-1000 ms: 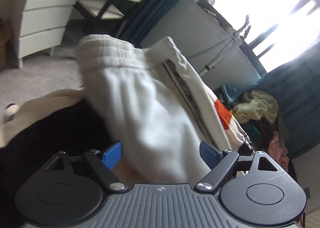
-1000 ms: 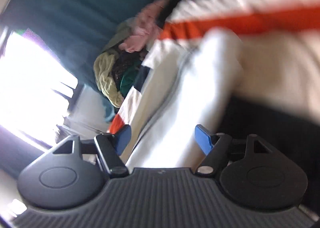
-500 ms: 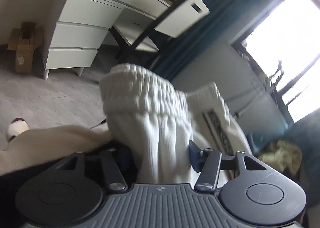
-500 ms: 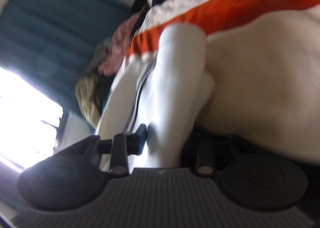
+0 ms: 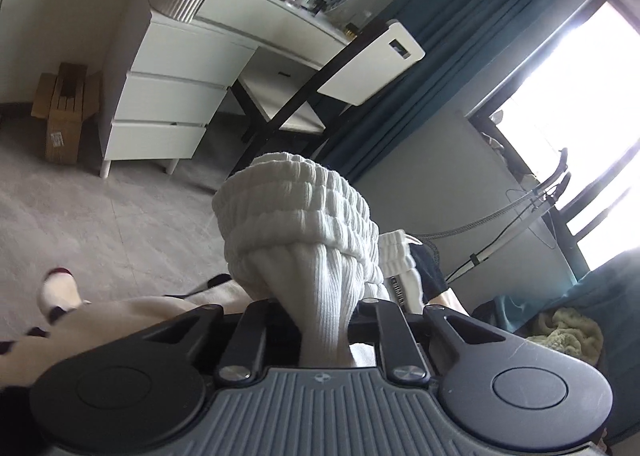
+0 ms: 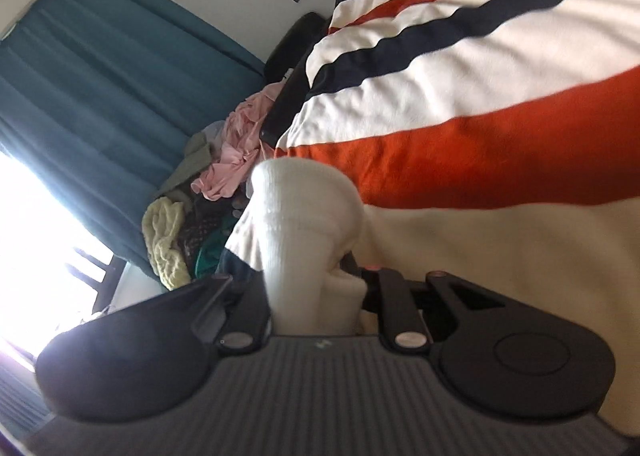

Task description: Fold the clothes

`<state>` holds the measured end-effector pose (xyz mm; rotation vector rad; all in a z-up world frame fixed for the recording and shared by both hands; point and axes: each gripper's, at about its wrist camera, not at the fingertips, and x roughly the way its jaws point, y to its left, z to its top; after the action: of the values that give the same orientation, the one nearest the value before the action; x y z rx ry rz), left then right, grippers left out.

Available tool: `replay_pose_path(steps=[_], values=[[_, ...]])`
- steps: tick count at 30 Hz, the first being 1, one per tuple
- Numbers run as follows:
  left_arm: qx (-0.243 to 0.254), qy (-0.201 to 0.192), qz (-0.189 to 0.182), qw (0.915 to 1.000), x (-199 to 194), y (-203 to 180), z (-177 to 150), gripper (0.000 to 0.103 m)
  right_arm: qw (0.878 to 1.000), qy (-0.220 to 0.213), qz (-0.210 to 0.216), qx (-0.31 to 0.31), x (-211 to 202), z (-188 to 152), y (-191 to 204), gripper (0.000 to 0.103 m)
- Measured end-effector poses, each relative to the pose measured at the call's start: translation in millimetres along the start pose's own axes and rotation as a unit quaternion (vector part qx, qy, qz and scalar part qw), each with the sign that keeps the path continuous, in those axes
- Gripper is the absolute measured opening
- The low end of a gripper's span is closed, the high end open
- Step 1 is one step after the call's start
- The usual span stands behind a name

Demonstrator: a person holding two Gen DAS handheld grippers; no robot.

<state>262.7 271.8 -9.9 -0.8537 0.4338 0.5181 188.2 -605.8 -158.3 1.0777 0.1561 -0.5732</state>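
Striped blanket (image 6: 460, 68); hand-held grippers pinch ribbed white garment (image 5: 304, 224).

The left wrist view sits just behind its fingers, very close to a bunched white garment (image 5: 300, 232), and faces across the floor (image 5: 92, 216) toward a dresser (image 5: 168, 96), a curtain (image 5: 440, 36) and a bright window (image 5: 580, 96). The right wrist view, strongly rolled, looks along a striped blanket (image 6: 480, 96) toward a clothes pile (image 6: 192, 216) and window (image 6: 32, 236), with the same garment (image 6: 304, 216) close in front. Both views share the garment, the teal curtain, the window and the yellow-green knit in the pile.
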Motion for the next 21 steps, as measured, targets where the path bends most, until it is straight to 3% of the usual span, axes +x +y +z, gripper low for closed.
replay_pose_path(steps=[4,9,14,17,19,21], values=[[0.012,0.014,0.001,0.9998,-51,27,17,0.015,1.0,0.021,-0.004,0.002,-45,8,-9,0.015],[-0.013,0.024,0.003,0.9996,-107,97,34,0.015,0.999,0.025,0.016,0.018,-119,10,-51,0.015],[-0.026,0.072,0.022,0.9968,-121,166,25,0.016,0.998,0.047,-0.006,0.034,-144,4,-101,0.014],[-0.027,0.088,0.017,0.9956,-122,193,15,0.023,0.998,0.054,-0.019,0.039,-149,-2,-116,0.014],[-0.039,0.099,0.016,0.9942,-126,204,12,0.038,0.997,0.057,-0.034,0.039,-151,-4,-116,0.014],[-0.043,0.103,0.005,0.9938,-132,211,10,0.041,0.996,0.057,-0.048,0.039,-154,-5,-114,0.014]])
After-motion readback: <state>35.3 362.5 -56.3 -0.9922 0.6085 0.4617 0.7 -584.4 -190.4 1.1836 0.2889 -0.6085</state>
